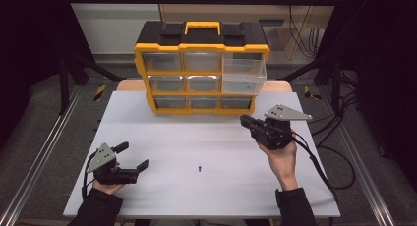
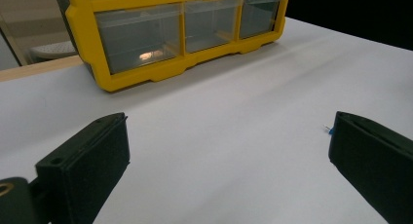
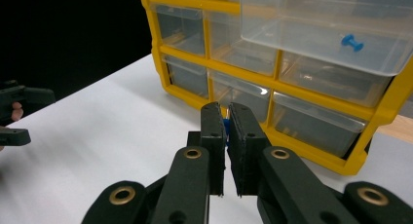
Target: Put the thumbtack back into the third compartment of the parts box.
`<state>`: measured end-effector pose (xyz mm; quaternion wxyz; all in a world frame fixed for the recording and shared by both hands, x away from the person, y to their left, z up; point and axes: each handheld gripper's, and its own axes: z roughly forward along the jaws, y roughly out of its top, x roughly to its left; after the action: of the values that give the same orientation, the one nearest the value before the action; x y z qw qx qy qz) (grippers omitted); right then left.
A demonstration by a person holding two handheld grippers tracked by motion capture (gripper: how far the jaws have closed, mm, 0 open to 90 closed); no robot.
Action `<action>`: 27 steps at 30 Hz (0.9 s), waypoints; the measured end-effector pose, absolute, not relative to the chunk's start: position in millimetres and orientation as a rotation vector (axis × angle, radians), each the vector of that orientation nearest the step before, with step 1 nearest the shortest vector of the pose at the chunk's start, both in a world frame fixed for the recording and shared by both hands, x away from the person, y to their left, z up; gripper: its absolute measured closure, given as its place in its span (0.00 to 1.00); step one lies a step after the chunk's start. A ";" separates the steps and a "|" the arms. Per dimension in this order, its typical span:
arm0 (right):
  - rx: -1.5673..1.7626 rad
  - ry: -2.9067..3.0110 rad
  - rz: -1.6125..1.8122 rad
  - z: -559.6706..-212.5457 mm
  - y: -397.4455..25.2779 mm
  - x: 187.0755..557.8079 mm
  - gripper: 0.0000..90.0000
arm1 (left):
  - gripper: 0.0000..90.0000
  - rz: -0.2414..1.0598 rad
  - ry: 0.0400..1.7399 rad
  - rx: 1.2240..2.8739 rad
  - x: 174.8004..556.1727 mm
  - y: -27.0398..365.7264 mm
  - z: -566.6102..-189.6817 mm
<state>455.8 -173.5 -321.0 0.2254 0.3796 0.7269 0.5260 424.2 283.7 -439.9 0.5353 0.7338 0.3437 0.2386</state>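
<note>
My right gripper [image 3: 225,124] hung near the worktop's [image 1: 162,137] far right edge, jaws pinched on what looked like a small blue pin [image 3: 226,122], just before the yellow organizer [image 1: 201,69] and its pulled-out drawer [image 1: 244,76]. My left gripper [image 1: 132,157] rested near the front left corner, jaws wide. A second pin [image 1: 199,168] lay mid-worktop.

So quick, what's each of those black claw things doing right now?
Left gripper: open, holding nothing.
Right gripper: closed on a small blue pin.

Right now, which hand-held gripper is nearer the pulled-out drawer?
Right. The right hand-held gripper sits just below and in front of the open drawer, pinching a small blue pin. The left hand-held gripper is at the table's near left, far from the drawer.
</note>
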 end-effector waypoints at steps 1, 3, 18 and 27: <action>1.052 1.997 1.457 -319.5 -173.5 456.0 0.95 | 0.01 0.569 0.818 1.748 424.2 283.7 -439.8; 1.051 1.992 1.454 -316.3 -174.4 456.3 0.95 | 0.01 0.568 0.818 1.748 424.3 283.7 -439.9; 1.032 1.954 1.452 -289.8 -178.1 460.2 0.95 | 0.01 0.568 0.817 1.748 424.2 283.5 -439.8; 1.025 1.936 1.442 -273.4 -178.0 463.1 0.95 | 0.01 0.567 0.818 1.747 424.5 283.8 -439.9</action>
<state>463.1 -178.0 -273.4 0.2567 0.3776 0.7134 0.5316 424.5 283.8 -439.9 0.5359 0.7336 0.3435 0.2379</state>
